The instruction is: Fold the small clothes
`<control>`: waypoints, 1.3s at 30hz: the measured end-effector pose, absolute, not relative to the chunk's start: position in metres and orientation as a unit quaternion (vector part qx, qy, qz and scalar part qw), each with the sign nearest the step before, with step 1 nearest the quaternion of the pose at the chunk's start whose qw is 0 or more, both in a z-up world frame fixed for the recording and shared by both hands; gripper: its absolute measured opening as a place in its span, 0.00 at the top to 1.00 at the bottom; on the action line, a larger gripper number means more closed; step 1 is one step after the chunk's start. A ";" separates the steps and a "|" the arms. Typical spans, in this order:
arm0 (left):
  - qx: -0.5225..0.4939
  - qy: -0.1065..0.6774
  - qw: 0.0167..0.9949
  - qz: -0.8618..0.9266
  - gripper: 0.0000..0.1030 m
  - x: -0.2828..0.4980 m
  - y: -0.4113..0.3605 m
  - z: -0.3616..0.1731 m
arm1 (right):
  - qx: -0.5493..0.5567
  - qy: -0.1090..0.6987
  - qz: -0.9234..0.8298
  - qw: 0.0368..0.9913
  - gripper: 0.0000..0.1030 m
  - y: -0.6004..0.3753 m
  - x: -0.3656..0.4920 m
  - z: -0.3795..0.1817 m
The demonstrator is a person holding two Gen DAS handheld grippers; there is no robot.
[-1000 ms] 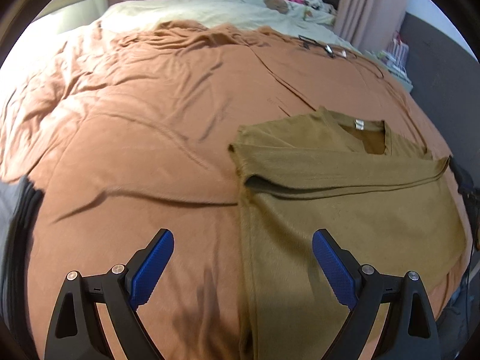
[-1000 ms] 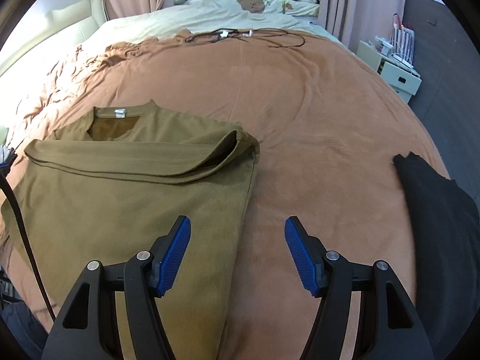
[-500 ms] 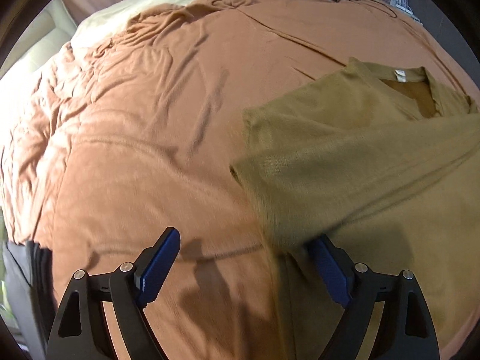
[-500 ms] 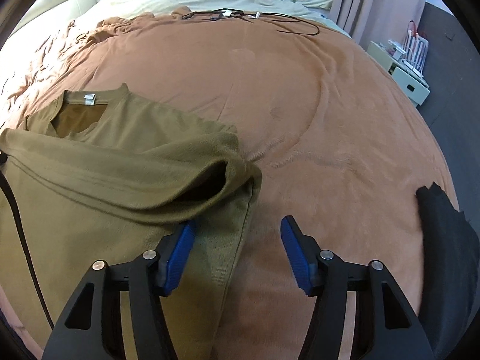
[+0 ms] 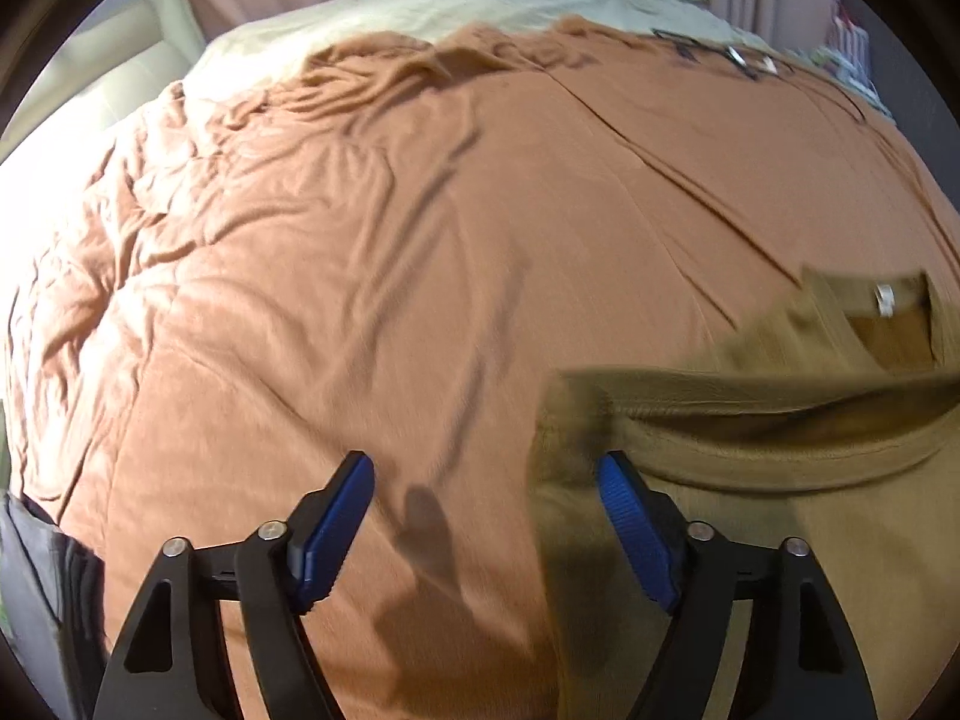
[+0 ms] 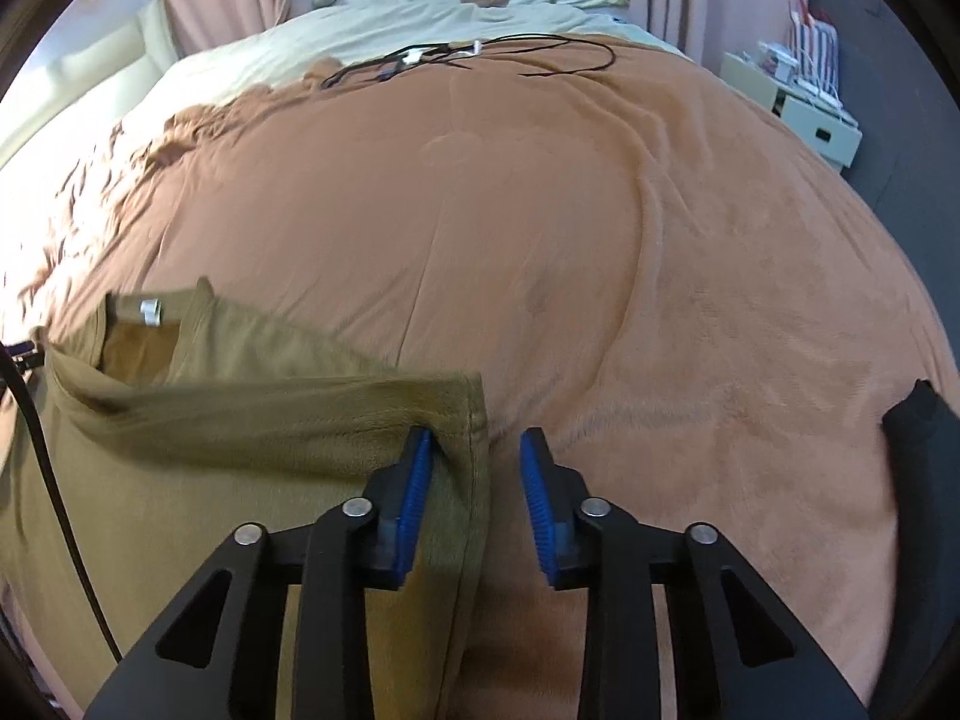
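Observation:
An olive-brown T-shirt lies on the brown bed cover, sleeves folded in, its collar and white label at the far end. My left gripper is open, low over the cover, with the shirt's left folded corner between its jaws by the right pad. In the right wrist view the shirt lies on the left. My right gripper is partly open, its jaws straddling the shirt's right folded edge, not clamped.
A black garment lies at the right edge of the bed. Dark folded cloth sits at the left edge. Cables lie at the far end near a pale quilt. A white cabinet stands beyond.
Both grippers moved forward and down onto the shirt's folded corners. The right gripper's jaws have narrowed around the right edge. The left gripper's jaws have also narrowed somewhat.

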State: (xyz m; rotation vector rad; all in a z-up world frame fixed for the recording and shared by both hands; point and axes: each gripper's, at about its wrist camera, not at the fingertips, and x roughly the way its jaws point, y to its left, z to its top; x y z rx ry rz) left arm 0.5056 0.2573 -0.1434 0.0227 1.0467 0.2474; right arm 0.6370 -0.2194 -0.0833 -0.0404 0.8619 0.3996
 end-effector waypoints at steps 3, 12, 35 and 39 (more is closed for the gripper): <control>-0.033 0.479 0.869 0.121 0.29 0.508 0.271 -0.132 | 0.006 0.416 0.199 0.887 0.84 -0.224 0.641 -0.085; -0.097 0.488 0.866 0.058 0.29 0.506 0.277 -0.139 | 0.064 0.424 0.251 0.868 0.85 -0.243 0.644 -0.085; -0.091 0.432 0.896 0.057 0.95 0.494 0.266 -0.089 | 0.031 0.345 0.214 0.913 0.99 -0.236 0.609 -0.043; -0.088 0.415 0.903 0.068 0.95 0.503 0.269 -0.076 | 0.031 0.333 0.205 0.920 0.99 -0.231 0.607 -0.034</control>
